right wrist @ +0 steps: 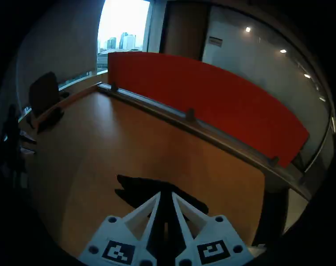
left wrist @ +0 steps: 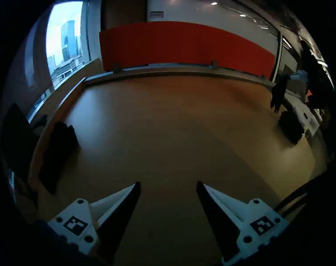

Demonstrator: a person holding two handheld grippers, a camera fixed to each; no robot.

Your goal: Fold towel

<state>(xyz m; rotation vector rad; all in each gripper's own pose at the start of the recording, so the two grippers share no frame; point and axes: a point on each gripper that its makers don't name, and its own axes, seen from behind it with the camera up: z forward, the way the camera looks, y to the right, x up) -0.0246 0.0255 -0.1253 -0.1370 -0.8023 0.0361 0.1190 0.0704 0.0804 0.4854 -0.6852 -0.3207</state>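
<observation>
Right gripper view: right gripper (right wrist: 166, 195) fingers tight on dark towel (right wrist: 137, 188); left gripper (left wrist: 168, 185) fingers wide apart.

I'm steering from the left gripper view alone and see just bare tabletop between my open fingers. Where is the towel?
Observer: A dark towel lies on the wooden table, seen in the right gripper view.
Operator: Where is the right hand-held gripper?
Observer: The right hand-held gripper sits with its tips at the towel's near edge.
Operator: Is it gripping?
Observer: It is nearly closed; whether it pinches cloth, I cannot tell.
</observation>
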